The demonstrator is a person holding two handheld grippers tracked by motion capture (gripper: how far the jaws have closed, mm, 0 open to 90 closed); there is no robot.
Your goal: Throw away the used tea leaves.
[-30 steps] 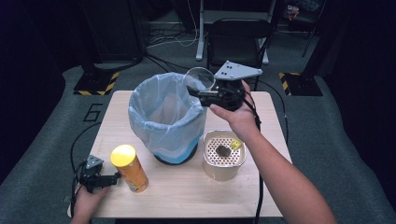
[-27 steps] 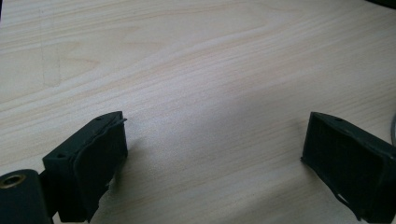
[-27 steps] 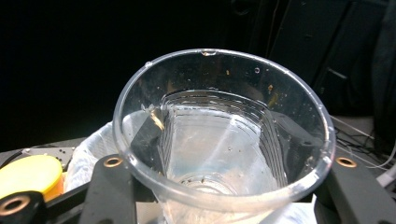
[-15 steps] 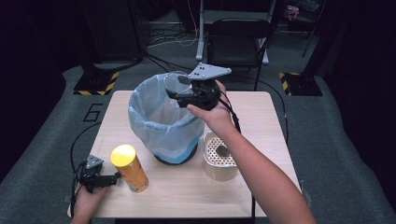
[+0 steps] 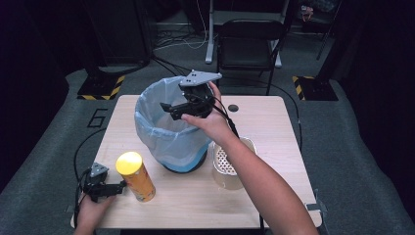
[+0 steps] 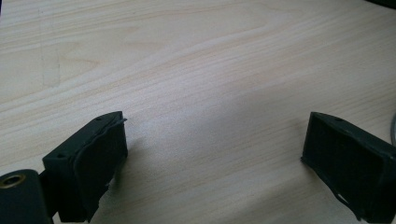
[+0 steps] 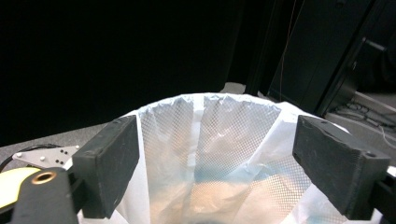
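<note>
Black right gripper [image 5: 169, 111] fingers just opened, empty, over bin [image 5: 166, 142].

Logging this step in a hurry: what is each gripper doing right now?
Left gripper: open, empty, low over the table beside the yellow can.
Right gripper: jaws just opened, nothing between them, over the lined bin.
</note>
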